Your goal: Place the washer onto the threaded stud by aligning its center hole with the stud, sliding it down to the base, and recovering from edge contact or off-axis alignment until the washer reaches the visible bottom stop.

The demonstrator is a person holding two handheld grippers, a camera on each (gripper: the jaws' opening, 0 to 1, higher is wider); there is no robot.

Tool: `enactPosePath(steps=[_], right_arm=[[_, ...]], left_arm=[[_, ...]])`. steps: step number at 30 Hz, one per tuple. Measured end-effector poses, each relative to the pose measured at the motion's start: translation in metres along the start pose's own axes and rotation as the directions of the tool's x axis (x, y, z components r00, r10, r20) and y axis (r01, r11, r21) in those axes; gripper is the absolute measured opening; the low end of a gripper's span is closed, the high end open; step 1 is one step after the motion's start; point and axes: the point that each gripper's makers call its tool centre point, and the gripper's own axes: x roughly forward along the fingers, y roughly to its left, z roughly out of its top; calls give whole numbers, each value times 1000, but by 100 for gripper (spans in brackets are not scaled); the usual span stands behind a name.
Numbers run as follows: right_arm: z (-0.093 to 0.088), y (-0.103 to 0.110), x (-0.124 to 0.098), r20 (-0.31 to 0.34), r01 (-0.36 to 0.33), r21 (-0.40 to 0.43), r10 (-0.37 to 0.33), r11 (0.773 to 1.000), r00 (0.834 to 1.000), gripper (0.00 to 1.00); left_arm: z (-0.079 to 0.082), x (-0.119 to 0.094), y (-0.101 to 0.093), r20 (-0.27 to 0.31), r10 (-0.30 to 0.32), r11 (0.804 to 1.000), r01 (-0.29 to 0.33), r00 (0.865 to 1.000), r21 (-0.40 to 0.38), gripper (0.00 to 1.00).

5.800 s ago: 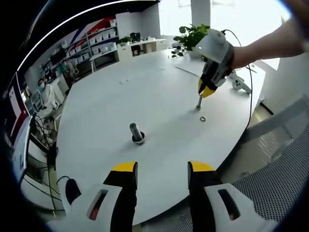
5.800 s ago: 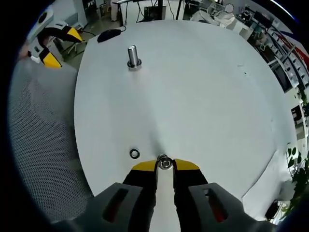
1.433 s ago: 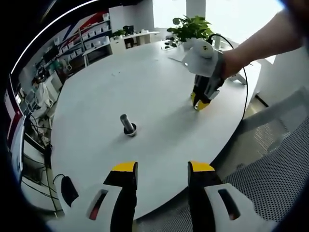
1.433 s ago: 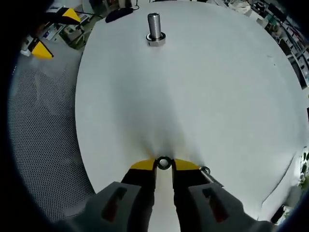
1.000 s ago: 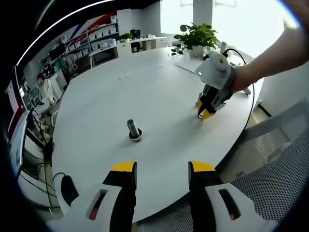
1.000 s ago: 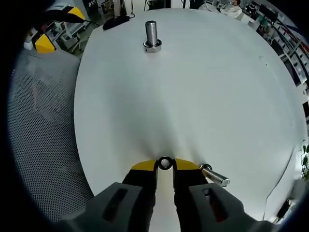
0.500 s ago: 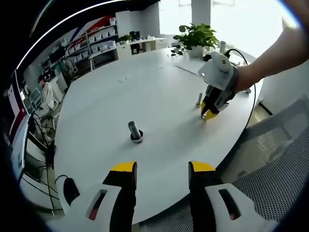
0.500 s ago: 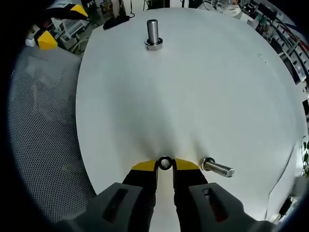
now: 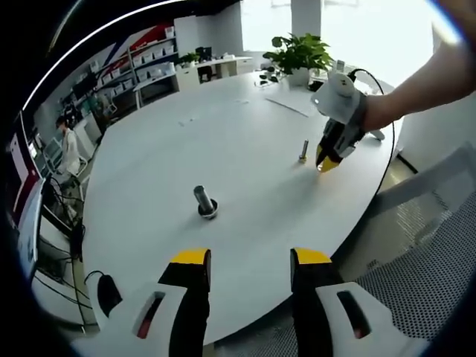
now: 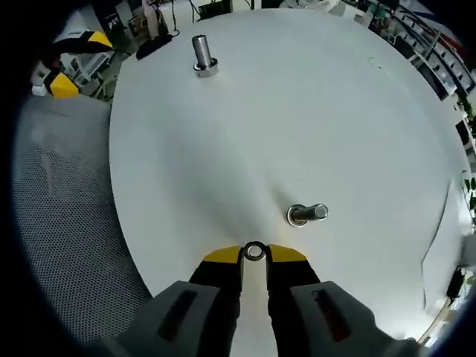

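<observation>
While the right tongs are pinching the washer between their yellow tips, the ring is facing the camera with its hole open along the line of the jaws. Just beyond it on the white worktop, a small threaded stud is standing on its head, its long axis upright from the surface and leaning toward the right of the right gripper view. Well apart, near the far edge, a larger stud is standing upright in the same way.

From the left gripper view, the left tongs are hanging wide apart and holding nothing, off the worktop's near edge, while the right tongs are hovering just beside the small stud, held by a person's hand. The larger stud is standing nearer the left tongs.
</observation>
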Motion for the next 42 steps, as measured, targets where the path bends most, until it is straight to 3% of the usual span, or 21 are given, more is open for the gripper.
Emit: enactPosePath(steps=[2,7,23,32,42], right_arm=[[4,-4,-4,35,-4,60,2,998,999,14],[10,-11,-15,72,4,85,-10,996,997,14],[40,-24,-43,167,46,33,-51,998,985,14],[49,-26,-43,175,73,-27,-67,997,982,14],[46,-29,-36,147,72,-49,-64,996,987,14]], left_arm=[[0,0,0,-2,0,1000,0,1000,-2,41],[-2,0,0,-7,-2,1000,2,1000,1,41],[-4,0,2,-15,5,1000,-5,1000,-3,41],[-5,1,1,-21,2,1000,-2,1000,-1,41],[-6,1,1,-23,0,1000,0,1000,-3,41]])
